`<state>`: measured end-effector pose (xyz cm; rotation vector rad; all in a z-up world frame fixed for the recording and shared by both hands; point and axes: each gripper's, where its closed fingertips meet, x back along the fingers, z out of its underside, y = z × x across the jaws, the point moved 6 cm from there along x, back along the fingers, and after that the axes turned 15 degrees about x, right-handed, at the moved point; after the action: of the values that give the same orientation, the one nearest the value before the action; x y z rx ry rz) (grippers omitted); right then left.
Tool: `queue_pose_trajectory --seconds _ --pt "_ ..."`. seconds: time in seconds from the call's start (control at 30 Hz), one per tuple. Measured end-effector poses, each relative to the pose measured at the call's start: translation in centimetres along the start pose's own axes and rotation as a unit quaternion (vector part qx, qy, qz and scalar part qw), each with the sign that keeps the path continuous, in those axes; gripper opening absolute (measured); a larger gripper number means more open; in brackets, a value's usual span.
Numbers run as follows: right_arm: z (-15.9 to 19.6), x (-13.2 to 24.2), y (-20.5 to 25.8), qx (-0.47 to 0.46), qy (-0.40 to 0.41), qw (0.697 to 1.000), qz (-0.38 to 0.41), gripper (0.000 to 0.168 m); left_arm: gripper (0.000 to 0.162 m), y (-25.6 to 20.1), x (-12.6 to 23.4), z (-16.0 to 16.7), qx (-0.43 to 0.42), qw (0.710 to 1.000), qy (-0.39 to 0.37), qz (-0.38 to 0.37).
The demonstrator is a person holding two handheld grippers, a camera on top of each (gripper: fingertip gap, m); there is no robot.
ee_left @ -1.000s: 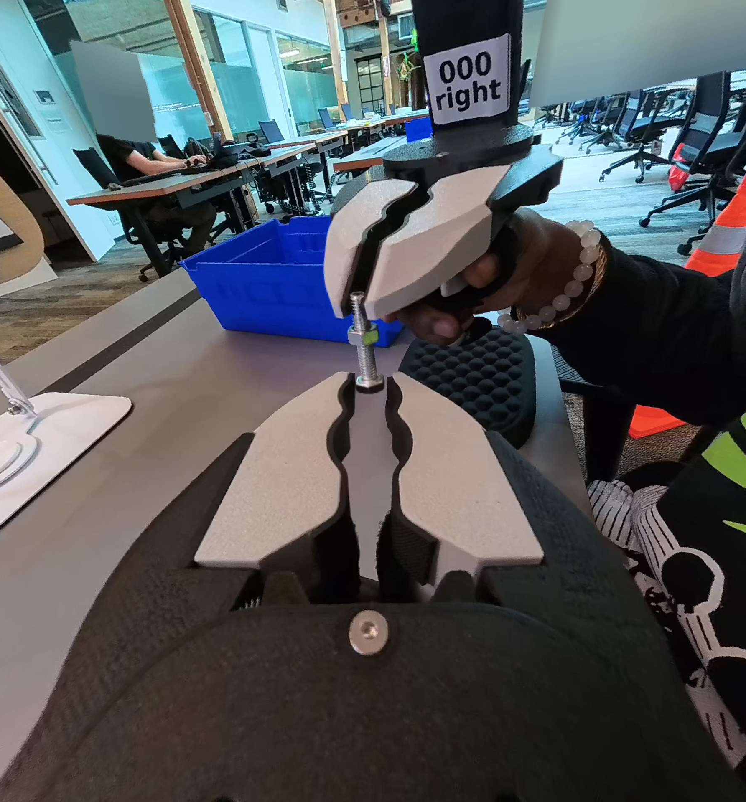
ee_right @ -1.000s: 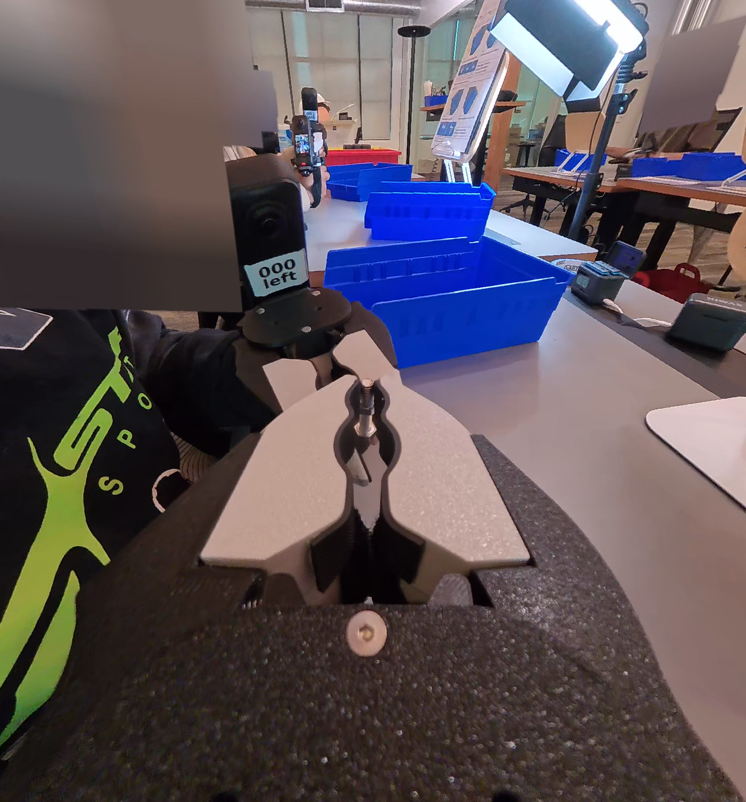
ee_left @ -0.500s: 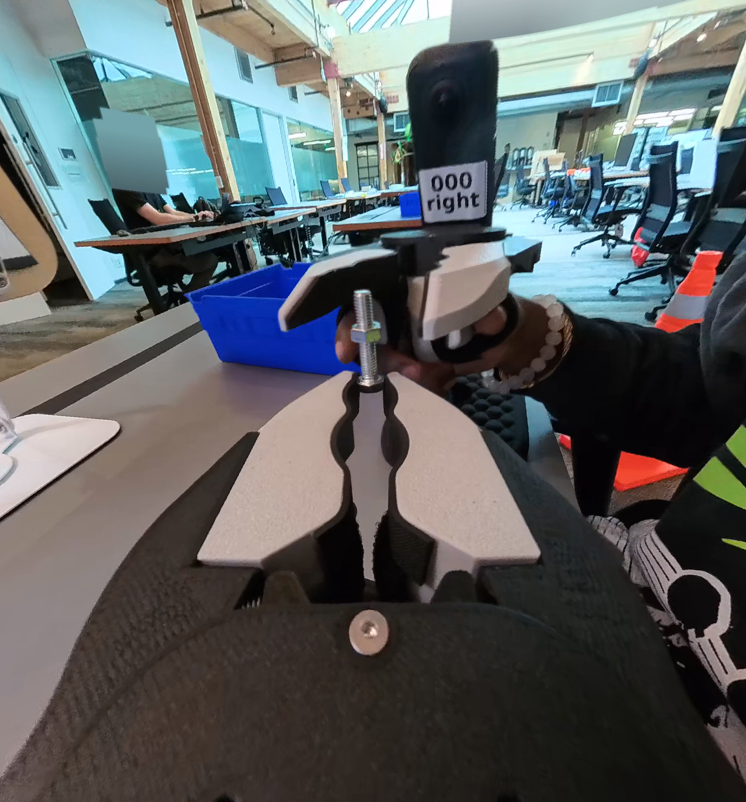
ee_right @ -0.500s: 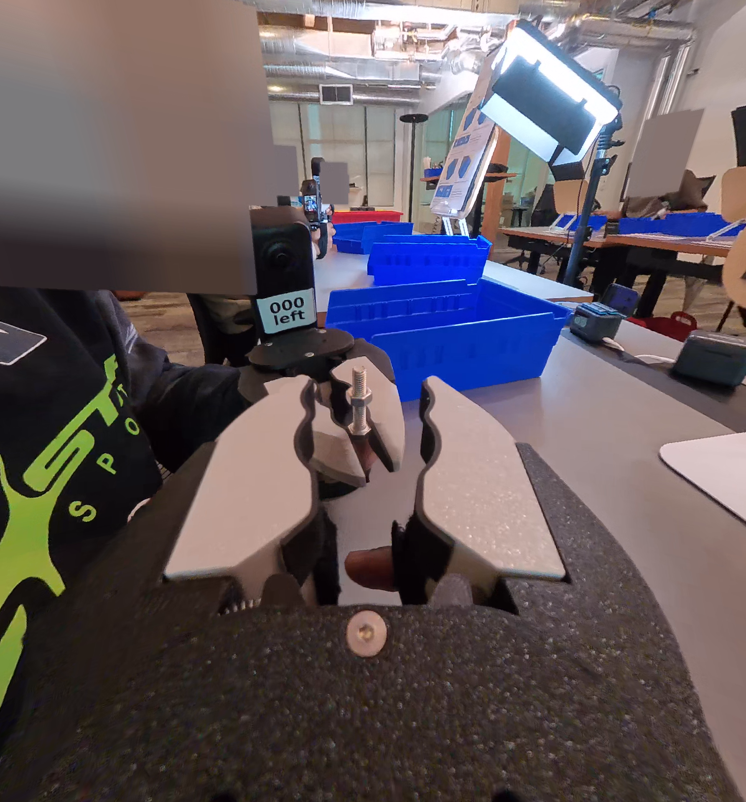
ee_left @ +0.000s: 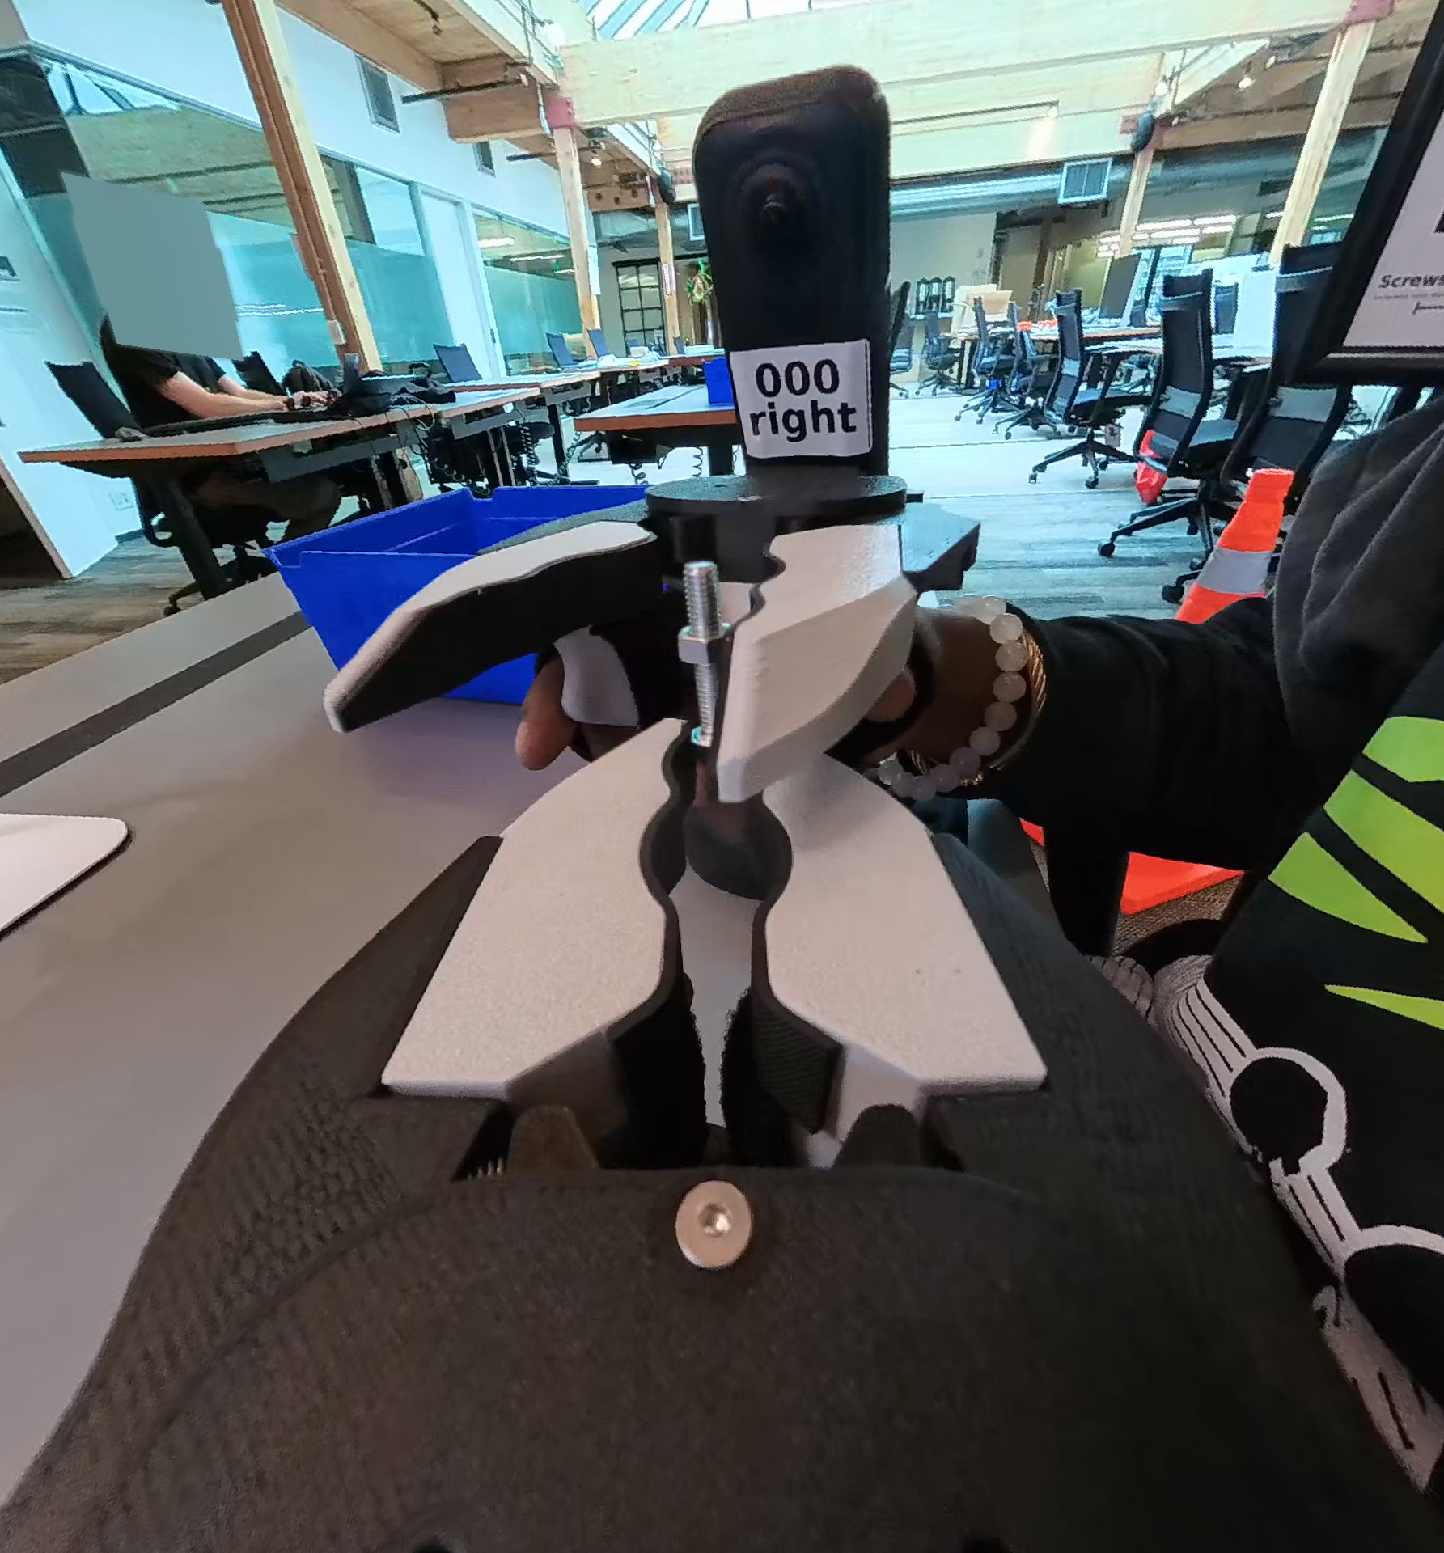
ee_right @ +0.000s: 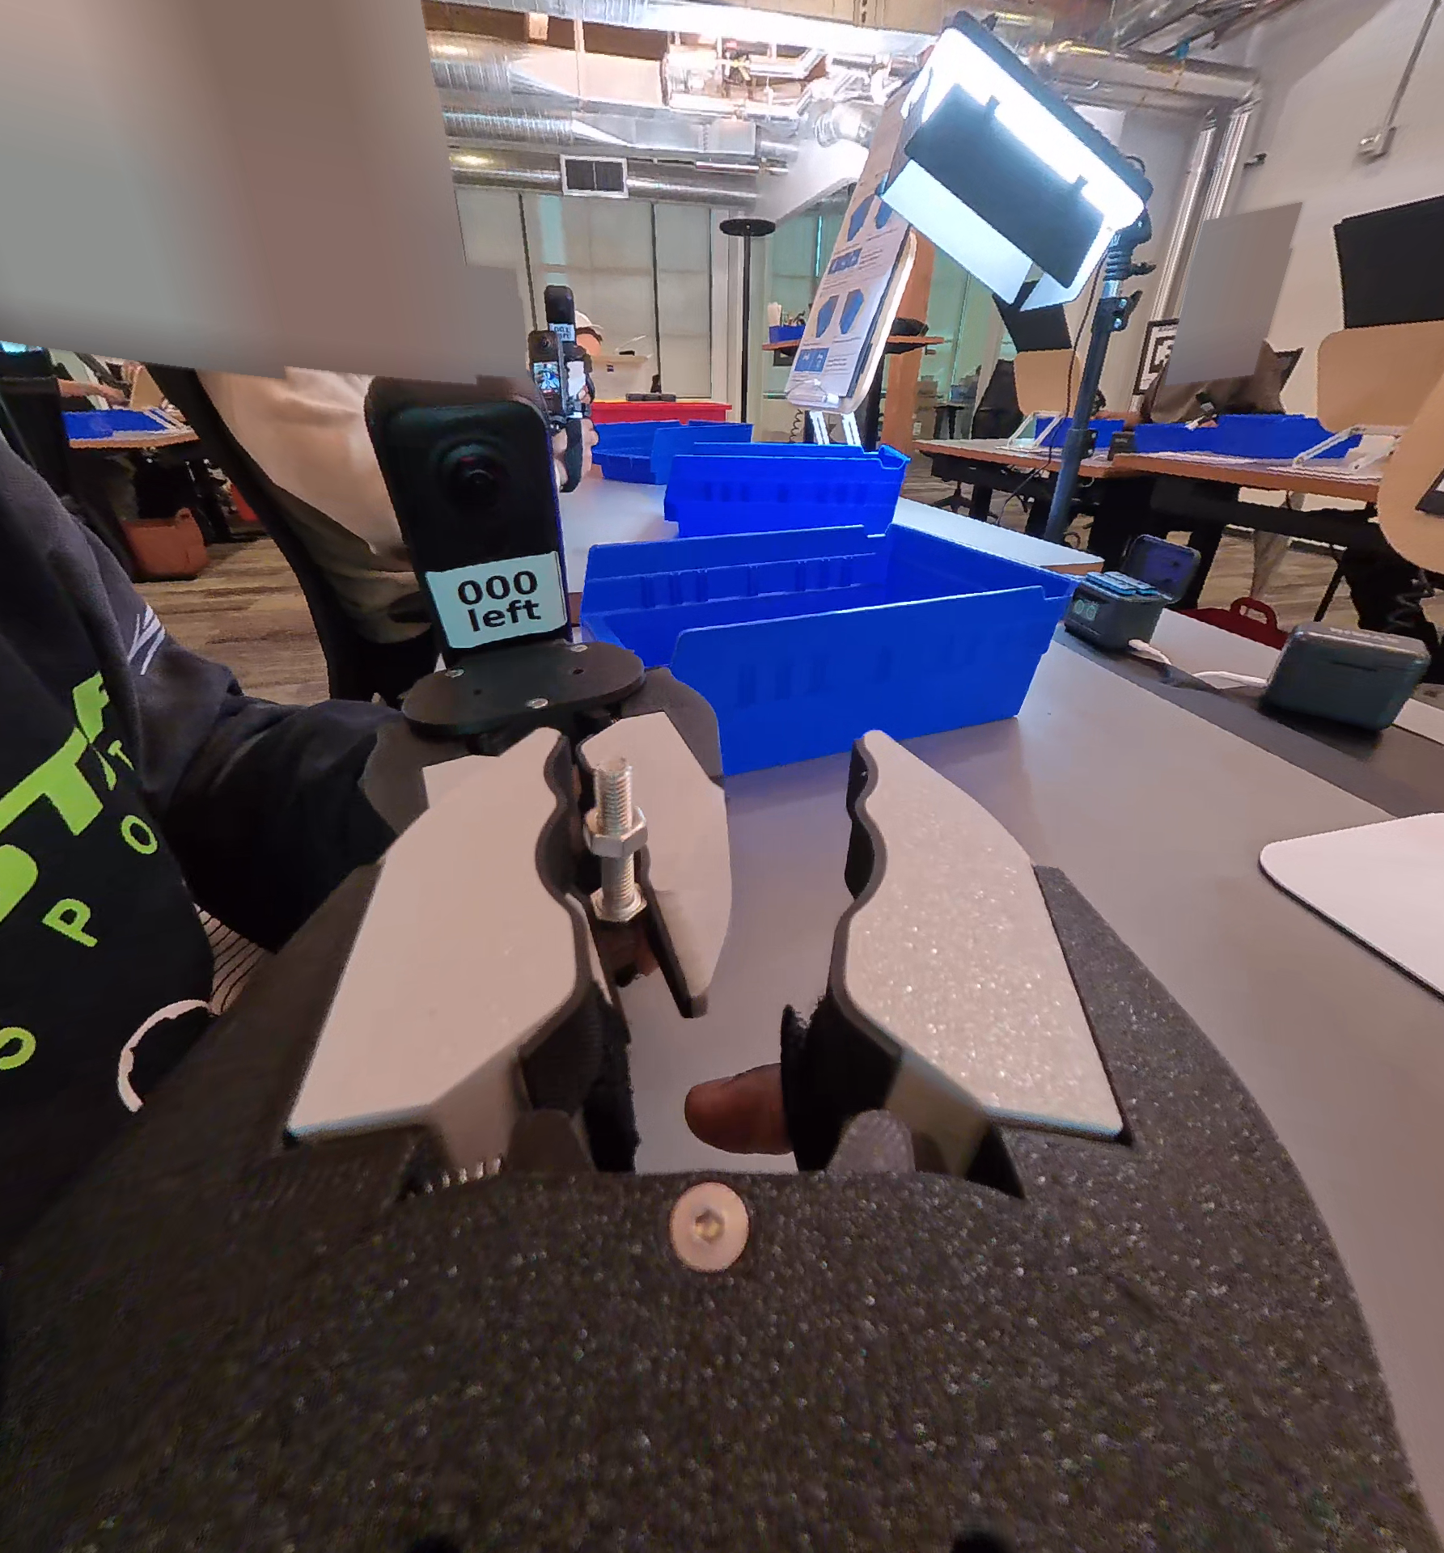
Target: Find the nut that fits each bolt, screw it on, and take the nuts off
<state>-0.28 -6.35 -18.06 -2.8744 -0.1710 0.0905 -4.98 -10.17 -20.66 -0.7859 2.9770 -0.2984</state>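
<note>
My left gripper [ee_left: 706, 746] is shut on the lower end of a silver bolt [ee_left: 704, 613] and holds it upright above the grey table [ee_left: 197, 840]. A silver hex nut [ee_left: 704, 649] sits about halfway up its thread. My right gripper [ee_right: 710, 748] is open and empty, facing the left one, and the bolt [ee_right: 615, 798] with its nut [ee_right: 615, 838] stands between its fingers, close to the left finger [ee_right: 466, 908]. In the left wrist view the right gripper's fingers [ee_left: 811, 672] flank the bolt. The left gripper [ee_right: 617, 912] also shows in the right wrist view.
A blue bin [ee_right: 853, 672] stands on the table behind the grippers, and shows in the left wrist view too [ee_left: 382, 580]. A white pad [ee_right: 1391, 899] lies at the table's side. Small teal cases [ee_right: 1340, 672] and a light panel on a stand [ee_right: 1012, 168] are beyond. The person's torso is close by. The gap from one gripper's tips to the other's is roughly 6 cm.
My right gripper was shut on the top of the bolt a second ago; it has let go and opened wide. Both grippers have risen and levelled. The left still grips the bolt.
</note>
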Motion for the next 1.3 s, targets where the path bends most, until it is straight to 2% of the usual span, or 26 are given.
queue_pose_trajectory --seconds 0.4,0.6,0.67,0.73,0.83,0.93,1.1,1.2,1.3 --pt "-0.4 0.9 -0.2 0.012 -0.004 1.000 -0.018 0.060 0.010 -0.2 0.5 -0.4 0.004 0.999 -0.020 0.024" --pt "-0.9 2.1 -0.6 0.013 -0.037 0.999 -0.035 0.053 0.010 -0.1 0.9 -0.7 0.010 0.999 -0.036 0.028" --pt "-0.9 2.7 -0.8 0.016 -0.045 0.998 -0.040 0.047 0.010 0.0 1.0 -0.8 0.012 0.999 -0.040 0.026" --pt "-0.9 3.1 -1.1 0.021 -0.050 0.998 -0.034 0.030 0.010 0.0 1.1 -0.8 0.012 0.999 -0.040 0.028" --pt "-1.2 3.6 -1.1 0.019 -0.066 0.997 -0.042 0.025 0.010 0.1 1.0 -0.6 0.010 0.999 -0.035 0.023" --pt "-1.4 3.3 -0.6 0.017 -0.073 0.995 -0.060 0.037 0.010 0.2 0.9 -0.5 0.010 0.999 -0.029 0.017" --pt "-0.8 1.5 0.3 0.032 -0.026 0.998 -0.055 0.063 0.010 0.0 0.5 -0.1 0.005 1.000 -0.015 0.015" --pt "-0.3 0.7 0.6 0.034 -0.002 0.998 -0.050 0.071 0.010 -0.2 0.2 0.3 -0.002 1.000 -0.003 0.017" --pt "-0.2 0.4 0.7 0.030 0.004 0.998 -0.048 0.071 0.010 -0.4 0.0 0.5 -0.010 1.000 0.007 0.019"
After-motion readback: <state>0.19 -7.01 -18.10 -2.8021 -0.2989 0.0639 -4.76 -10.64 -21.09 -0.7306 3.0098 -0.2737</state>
